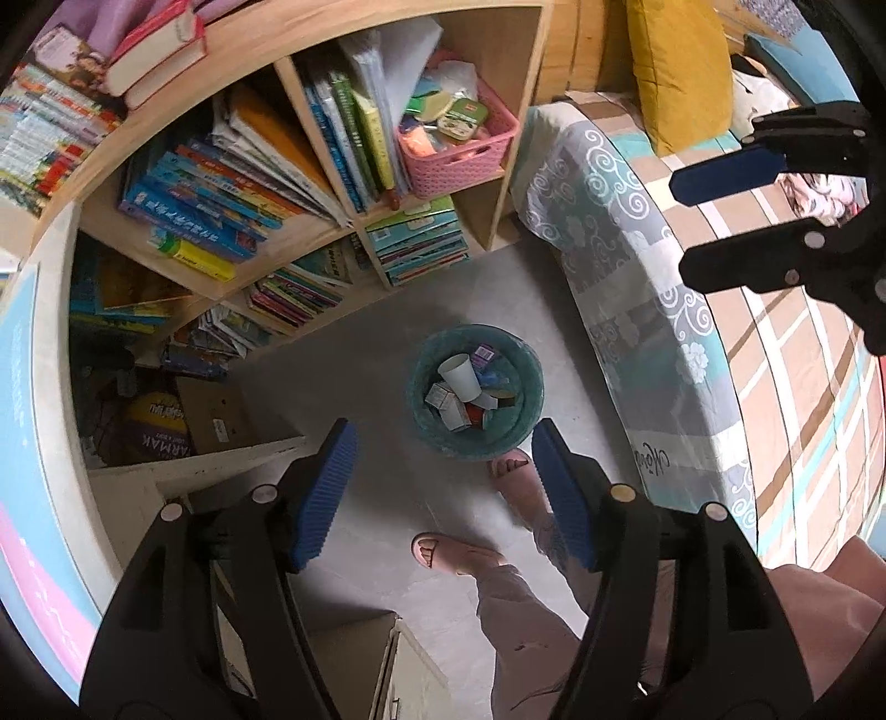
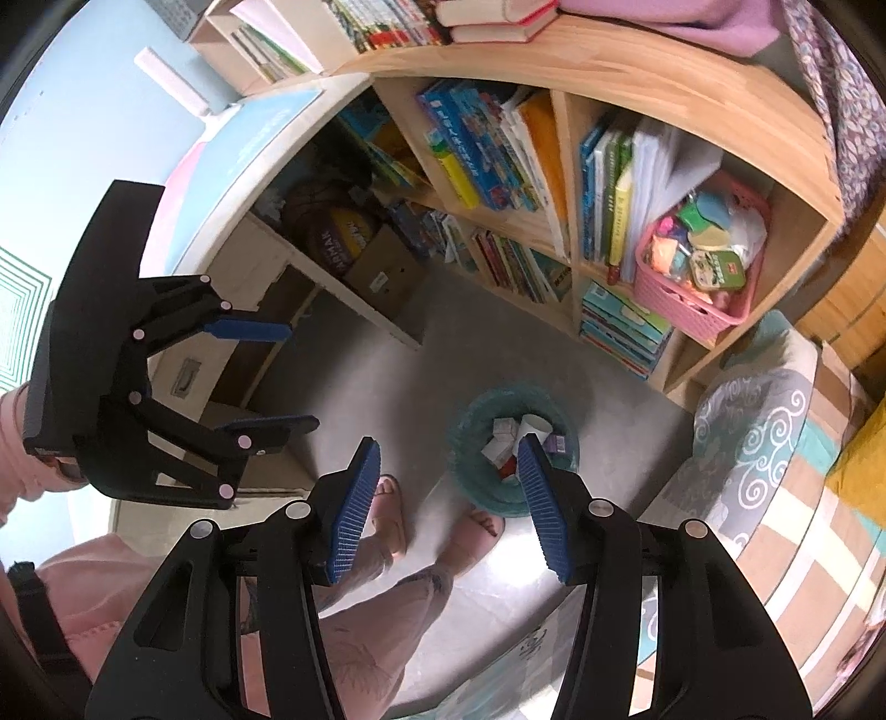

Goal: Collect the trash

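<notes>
Looking down from both wrist views, we see the teal trash bin (image 1: 475, 407) on the grey floor (image 1: 360, 354), lower centre of the left view, centre-right in the right view (image 2: 512, 451). Inside it: a white paper cup (image 1: 461, 376), small cartons (image 1: 443, 401) and wrappers, all within the rim.

Left gripper (image 1: 443, 493): jaws spread wide, nothing between them; it hangs above the bin. In the right view it shows at left (image 2: 263, 376), also spread.

Right gripper (image 2: 451, 507): jaws spread, empty; its right pad overlaps the bin's contents in frame. In the left view it sits at the right edge (image 1: 714, 219), jaws apart.

We see our feet in pink sandals (image 1: 515, 471) just beside the bin, lower centre. Wooden bookshelf (image 1: 387, 50) fills the upper left of the left view, with a pink basket (image 1: 459, 160) in one cubby. Bed with patterned cover (image 1: 637, 249) runs down the right side, yellow pillow (image 1: 681, 72) top right.
</notes>
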Tool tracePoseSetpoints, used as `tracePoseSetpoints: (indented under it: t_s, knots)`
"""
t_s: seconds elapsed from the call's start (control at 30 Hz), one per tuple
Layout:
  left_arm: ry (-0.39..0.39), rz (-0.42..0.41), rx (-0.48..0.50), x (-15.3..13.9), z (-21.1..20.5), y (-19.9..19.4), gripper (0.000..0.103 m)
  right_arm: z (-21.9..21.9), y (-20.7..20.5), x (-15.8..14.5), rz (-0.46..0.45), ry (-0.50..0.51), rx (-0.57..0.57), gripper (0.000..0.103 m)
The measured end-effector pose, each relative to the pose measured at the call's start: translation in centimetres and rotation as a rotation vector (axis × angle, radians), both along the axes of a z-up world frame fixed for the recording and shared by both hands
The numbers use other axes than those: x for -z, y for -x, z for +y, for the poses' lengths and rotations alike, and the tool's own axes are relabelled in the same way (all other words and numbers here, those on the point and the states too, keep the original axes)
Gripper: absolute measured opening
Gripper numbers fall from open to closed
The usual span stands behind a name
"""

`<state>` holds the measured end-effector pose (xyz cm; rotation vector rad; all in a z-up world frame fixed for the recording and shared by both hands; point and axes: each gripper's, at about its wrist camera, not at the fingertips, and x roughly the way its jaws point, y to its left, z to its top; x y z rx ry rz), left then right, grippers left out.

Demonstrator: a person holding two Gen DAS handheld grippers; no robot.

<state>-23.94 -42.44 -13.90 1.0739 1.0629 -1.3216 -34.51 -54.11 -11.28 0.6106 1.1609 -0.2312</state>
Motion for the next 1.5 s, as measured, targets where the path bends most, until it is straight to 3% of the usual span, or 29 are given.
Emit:
tracePoseSetpoints:
  t_s: [0.23, 0.67, 0.97, 1.5]
  knots:
    - [0.027, -0.023, -0.060, -1.2, 1.8, -2.6, 0.064, 1.0, -2.9, -0.8, -0.020, 0.011, -0.065, 0.054]
    - [0.083, -0.067, -0.222, -4.1, 7.7, -10.4, 0.064, 5.1, -12.0, -3.5, -0.068, 0.056, -0.231, 0.054]
    - [0.108, -0.101, -0.352, -5.4, 13.9, -17.0, 0.064, 10.9, -20.2, -5.6, -0.111, 0.078, -0.360, 0.054]
    - [0.110, -0.130, -0.664, -6.0, 28.2, -27.4, 0.064, 23.7, -34.8, -6.7, -0.152, 0.062, -0.627, 0.054]
